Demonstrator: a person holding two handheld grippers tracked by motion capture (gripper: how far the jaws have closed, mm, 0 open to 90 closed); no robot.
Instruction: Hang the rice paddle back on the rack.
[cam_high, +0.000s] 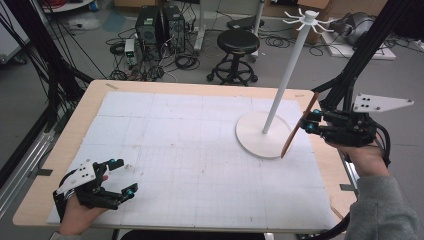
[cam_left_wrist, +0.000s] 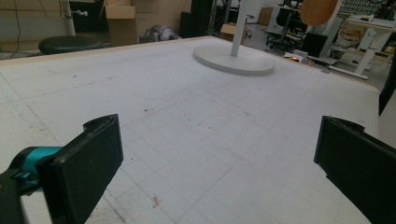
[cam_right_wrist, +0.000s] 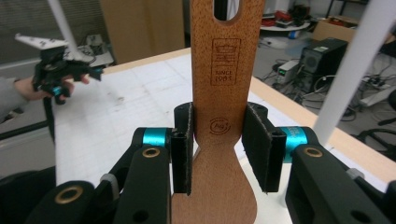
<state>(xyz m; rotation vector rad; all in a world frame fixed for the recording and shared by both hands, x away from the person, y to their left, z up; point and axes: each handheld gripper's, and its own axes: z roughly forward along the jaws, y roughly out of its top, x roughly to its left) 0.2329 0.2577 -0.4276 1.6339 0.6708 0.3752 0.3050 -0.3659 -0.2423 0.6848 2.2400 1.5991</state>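
Right claw (cam_right_wrist: 217, 151) clamped on wooden spatula (cam_right_wrist: 224, 93), long axis steeply tilted, blade down; left claw (cam_high: 119, 177) spread, empty.

even, soft indoor light, faint shadows, pictures slightly blurred — nearest parts softest, no glare

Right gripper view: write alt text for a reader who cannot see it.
The right gripper clamps a wooden spatula by its neck between black pads, handle pointing up with a slot near the top and a stamped logo. Beyond lie a white gridded mat, a white pole at right, and the left gripper held in a hand at far left.
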